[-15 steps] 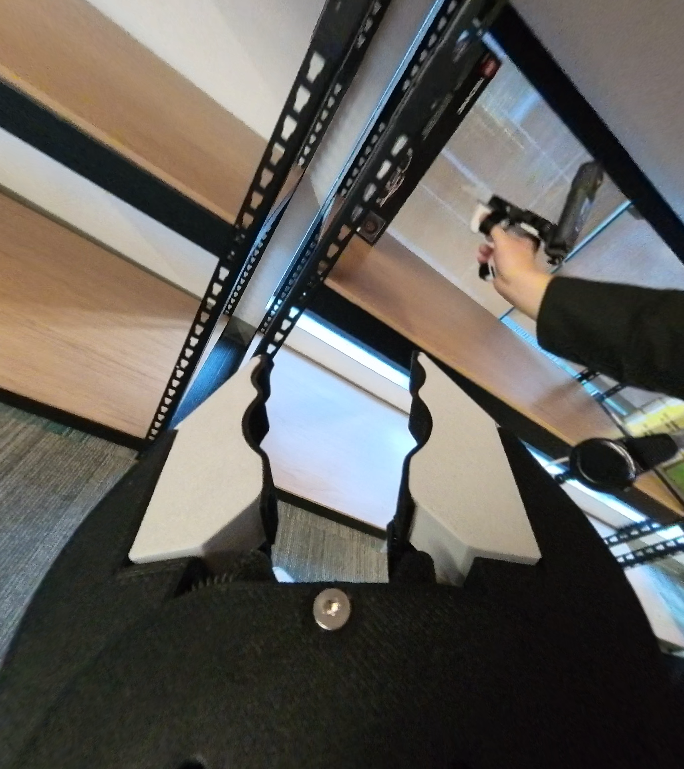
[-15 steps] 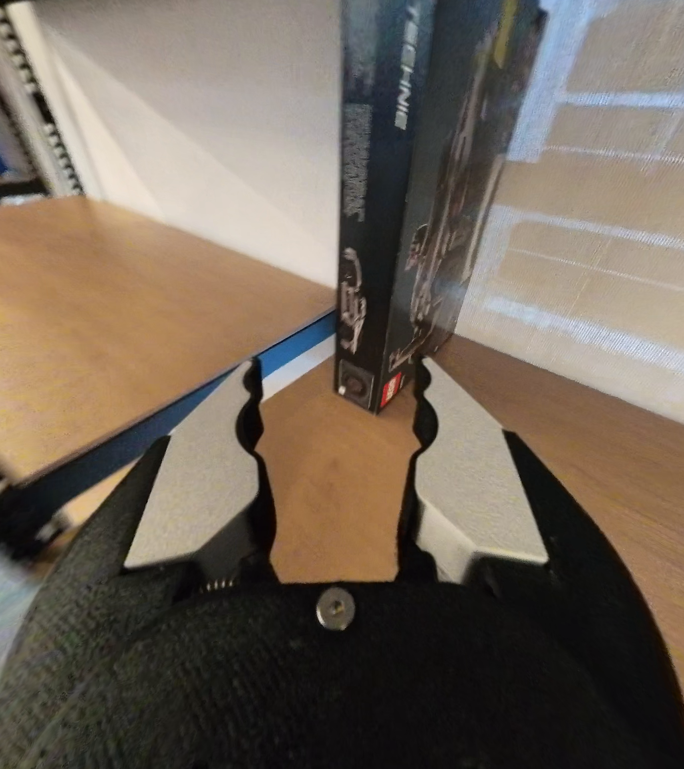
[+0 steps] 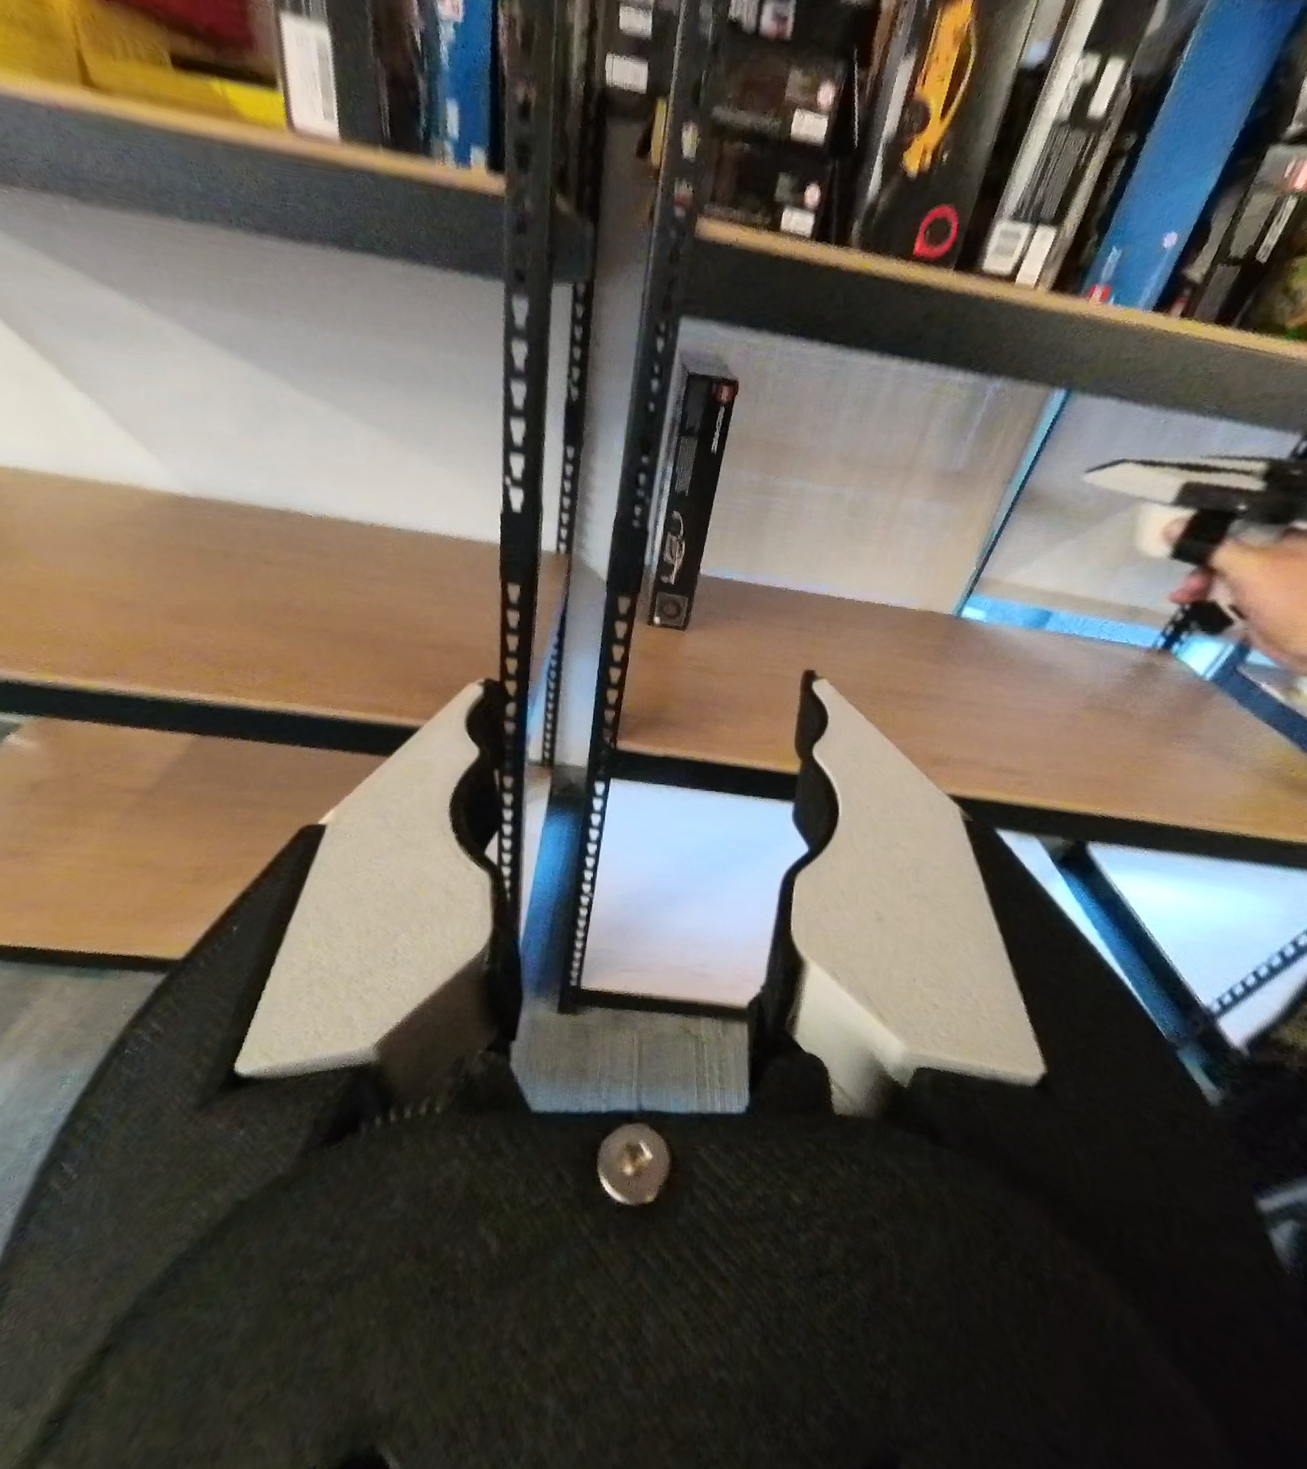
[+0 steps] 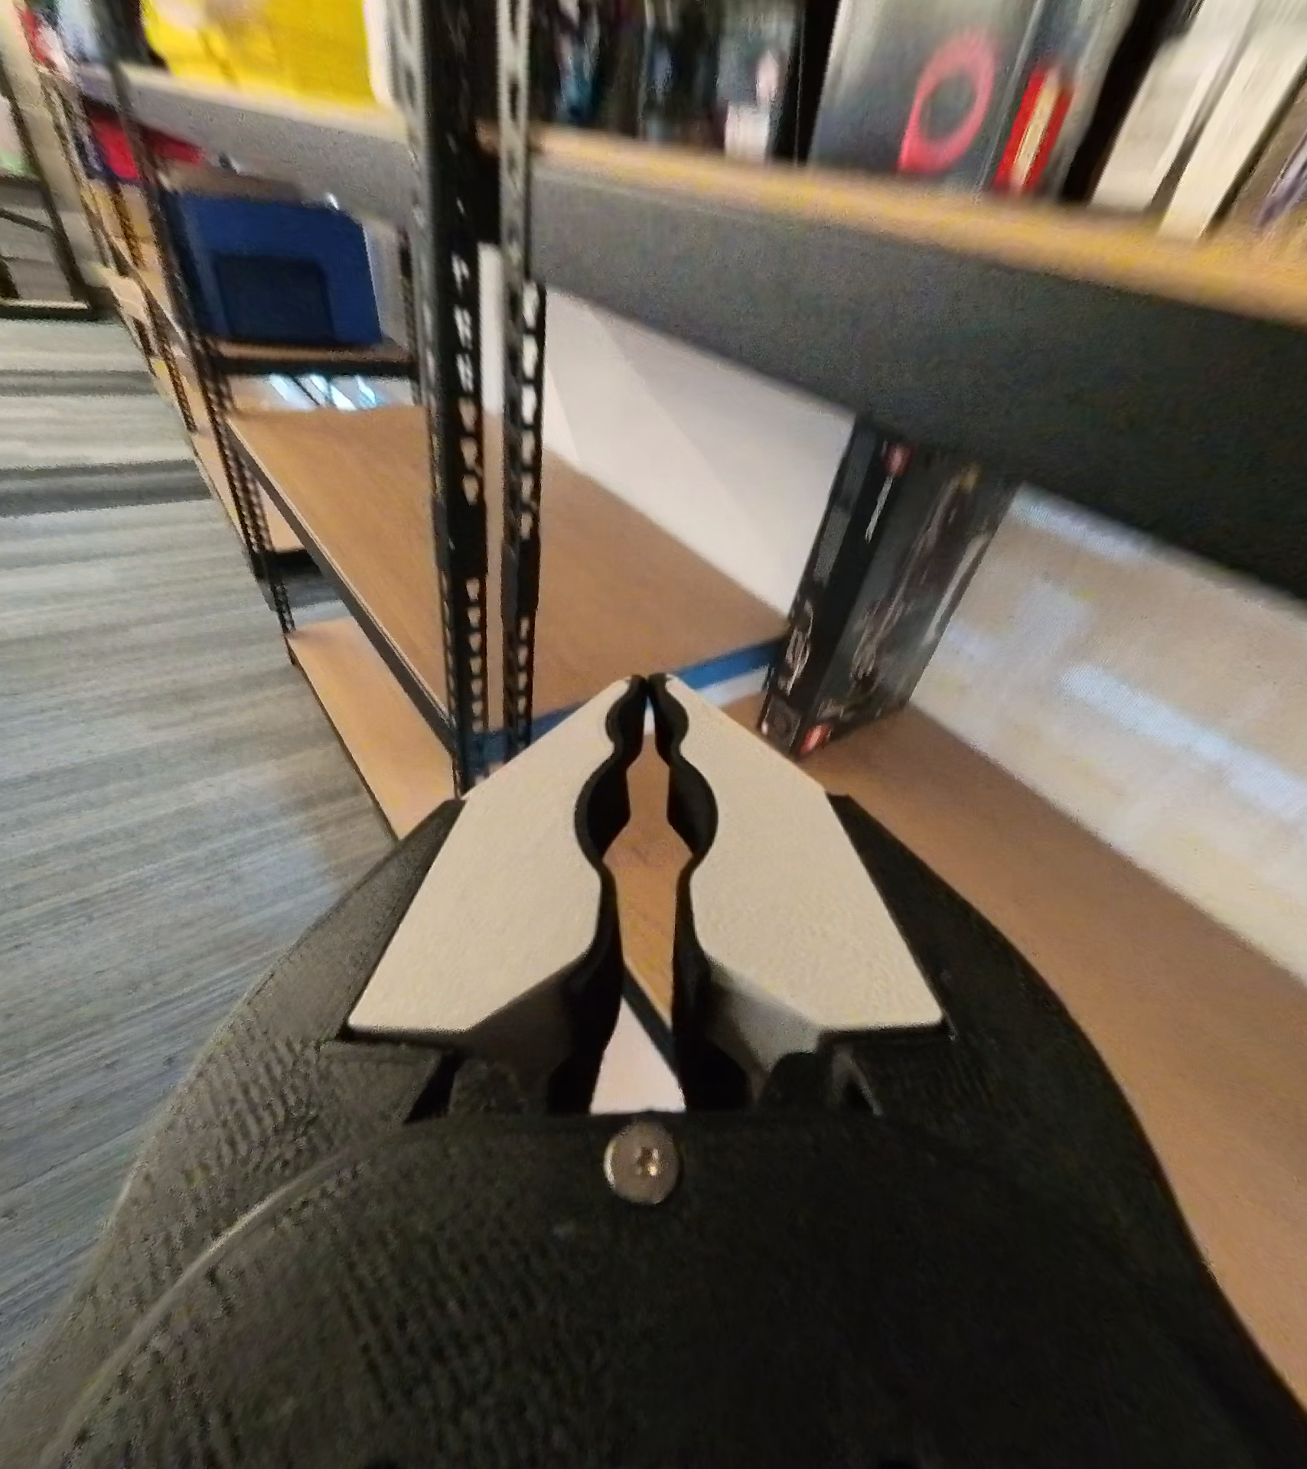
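Observation:
A tall black box (image 3: 688, 493) stands upright on the wooden shelf board (image 3: 992, 715), just right of the black slotted uprights (image 3: 517, 477). My left gripper (image 3: 649, 687) is open and empty, level with the shelf's front edge and well short of the box. My right gripper (image 4: 646, 685) is shut with nothing in it, over the shelf's front edge. The box (image 4: 873, 612) stands ahead of it to the right, apart from the fingers. The right gripper also shows in the left wrist view (image 3: 1111, 475) at the far right, held by a hand (image 3: 1302, 604).
The shelf above (image 3: 1032, 318) holds several upright boxes (image 3: 921, 119) and hangs low over the black box. Black uprights (image 4: 475, 477) stand left of the right gripper. Grey carpet (image 4: 78, 715) lies to the left. A lower board (image 3: 78, 843) sits below. One gripper's finger ends stand about 50 centimetres off the other's.
My left gripper has swung from a tilted view to face the shelves level. My right gripper has shut and drawn back from the black box, which now stands farther off.

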Available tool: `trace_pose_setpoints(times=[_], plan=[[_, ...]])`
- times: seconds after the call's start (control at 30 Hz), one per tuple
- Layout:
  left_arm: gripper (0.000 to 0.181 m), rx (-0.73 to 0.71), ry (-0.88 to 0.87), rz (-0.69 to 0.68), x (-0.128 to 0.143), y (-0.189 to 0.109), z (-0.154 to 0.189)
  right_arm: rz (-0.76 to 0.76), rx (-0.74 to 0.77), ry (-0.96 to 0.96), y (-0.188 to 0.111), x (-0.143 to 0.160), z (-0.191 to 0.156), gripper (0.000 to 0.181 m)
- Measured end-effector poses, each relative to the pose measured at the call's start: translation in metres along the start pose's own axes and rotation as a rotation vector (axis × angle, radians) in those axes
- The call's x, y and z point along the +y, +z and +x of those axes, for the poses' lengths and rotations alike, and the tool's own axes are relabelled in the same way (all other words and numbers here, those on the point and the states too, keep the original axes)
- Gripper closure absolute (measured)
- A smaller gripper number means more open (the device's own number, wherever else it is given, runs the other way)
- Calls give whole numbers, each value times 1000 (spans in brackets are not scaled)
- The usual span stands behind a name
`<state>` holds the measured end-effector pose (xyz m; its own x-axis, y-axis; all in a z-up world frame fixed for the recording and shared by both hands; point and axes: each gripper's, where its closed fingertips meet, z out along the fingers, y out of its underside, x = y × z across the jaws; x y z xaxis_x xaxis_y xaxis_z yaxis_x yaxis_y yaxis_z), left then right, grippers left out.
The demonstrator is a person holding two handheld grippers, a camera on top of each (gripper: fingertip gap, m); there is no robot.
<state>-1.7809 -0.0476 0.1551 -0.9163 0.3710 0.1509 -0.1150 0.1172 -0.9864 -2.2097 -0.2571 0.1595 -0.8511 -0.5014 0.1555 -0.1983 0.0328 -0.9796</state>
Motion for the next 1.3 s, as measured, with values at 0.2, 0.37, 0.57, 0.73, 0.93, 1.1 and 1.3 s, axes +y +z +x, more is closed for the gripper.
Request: trace_pose_setpoints(times=[0.2, 0.37, 0.57, 0.73, 0.93, 1.1, 1.3], plan=[[110, -101, -83, 188, -52, 12, -4, 24, -108, 60, -33, -23, -12, 181], [117, -36, -114, 211, -83, 36, -4, -35, -249, 105, -42, -19, -71, 163], [111, -92, -25, 190, -101, 31, -50, -158, -459, 76, 19, -28, -175, 160], [111, -132, 94, 56, -86, 18, -128, -171, -592, 71, 113, -32, -289, 177], [113, -86, 75, -18, -92, -13, -244, -41, -493, 74, 237, -90, -394, 177], [113, -117, 64, 30, -137, -5, -360, -48, -336, -3, 319, -125, -417, 162], [113, -117, 72, 111, -183, 58, -463, -12, -142, -83, 411, -187, -391, 144]])
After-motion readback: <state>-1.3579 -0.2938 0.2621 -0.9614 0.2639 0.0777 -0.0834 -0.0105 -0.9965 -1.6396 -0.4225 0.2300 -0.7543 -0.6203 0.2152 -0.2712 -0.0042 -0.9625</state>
